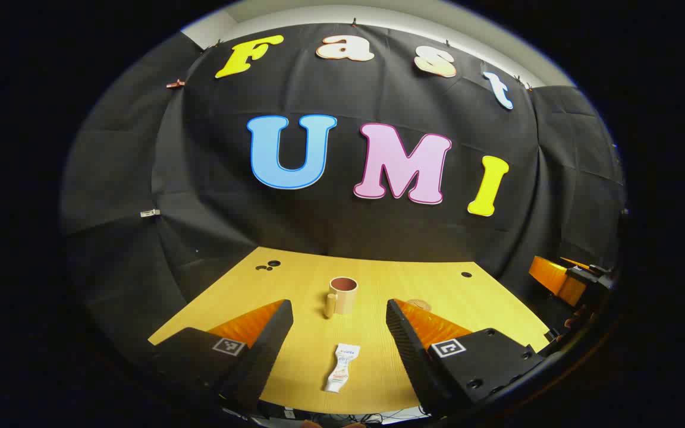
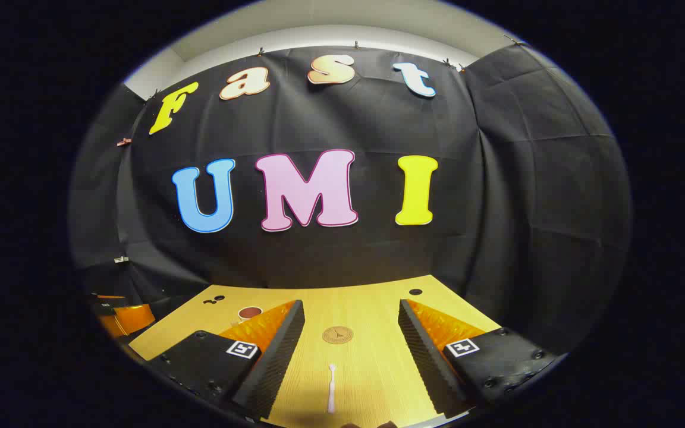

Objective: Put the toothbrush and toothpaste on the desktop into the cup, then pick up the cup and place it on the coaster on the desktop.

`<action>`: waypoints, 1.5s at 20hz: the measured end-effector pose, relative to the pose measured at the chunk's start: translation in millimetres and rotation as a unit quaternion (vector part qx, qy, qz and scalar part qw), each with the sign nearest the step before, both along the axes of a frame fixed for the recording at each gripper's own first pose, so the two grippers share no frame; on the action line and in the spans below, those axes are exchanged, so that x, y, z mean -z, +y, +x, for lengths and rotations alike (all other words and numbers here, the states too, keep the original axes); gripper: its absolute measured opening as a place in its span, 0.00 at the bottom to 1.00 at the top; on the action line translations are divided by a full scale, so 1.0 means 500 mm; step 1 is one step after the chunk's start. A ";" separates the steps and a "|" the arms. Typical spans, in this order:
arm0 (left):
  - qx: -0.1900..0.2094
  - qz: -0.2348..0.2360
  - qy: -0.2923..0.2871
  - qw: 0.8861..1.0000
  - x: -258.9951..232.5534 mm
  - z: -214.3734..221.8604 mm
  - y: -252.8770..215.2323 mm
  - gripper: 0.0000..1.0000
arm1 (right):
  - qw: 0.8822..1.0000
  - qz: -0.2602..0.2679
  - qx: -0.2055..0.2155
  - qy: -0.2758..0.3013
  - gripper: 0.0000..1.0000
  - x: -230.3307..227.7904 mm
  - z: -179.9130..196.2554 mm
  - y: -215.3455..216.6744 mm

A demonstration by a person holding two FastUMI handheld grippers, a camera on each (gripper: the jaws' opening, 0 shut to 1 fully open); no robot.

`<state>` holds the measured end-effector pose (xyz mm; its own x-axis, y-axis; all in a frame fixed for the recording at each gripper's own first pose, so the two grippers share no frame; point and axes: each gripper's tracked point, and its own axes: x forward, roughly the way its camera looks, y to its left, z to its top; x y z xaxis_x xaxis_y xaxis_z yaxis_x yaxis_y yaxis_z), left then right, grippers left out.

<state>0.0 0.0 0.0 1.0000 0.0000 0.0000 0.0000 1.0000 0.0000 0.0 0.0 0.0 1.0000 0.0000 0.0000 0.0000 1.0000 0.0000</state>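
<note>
Toothpaste (image 1: pixel 342 368) is lying on the worktop (image 1: pixel 497 309) at twelve o'clock from our wide left claw (image 1: pixel 338 326), pointing at the cup (image 1: pixel 342 295); toothbrush (image 2: pixel 331 388) likewise ahead of our wide right claw (image 2: pixel 351 326).

Cloth-walled recording booth, wooden desktop (image 1: pixel 295 285)

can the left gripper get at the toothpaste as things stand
Probably yes. The toothpaste lies flat on the bare desktop, between and just ahead of the left gripper, whose jaws stand wide open. The cup sits farther back, out of the way.
</note>
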 end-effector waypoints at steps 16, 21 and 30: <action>0.021 0.021 0.012 0.999 0.013 0.029 -0.044 0.98 | 0.997 -0.037 -0.068 0.009 0.98 0.016 0.014 0.071; 0.024 0.028 0.019 0.999 0.020 0.042 -0.055 0.98 | 0.998 -0.036 -0.057 0.016 0.98 0.024 0.028 0.061; 0.025 0.005 0.043 0.999 0.022 0.097 -0.054 0.98 | 0.998 -0.034 -0.055 0.027 0.98 0.030 0.049 0.043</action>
<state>48.3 -27.1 -10.9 0.9951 -0.0499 -0.0854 0.0508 0.9987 0.0079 24.7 21.7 -15.1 0.9924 0.1080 -0.0582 -0.1117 0.9916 -0.0650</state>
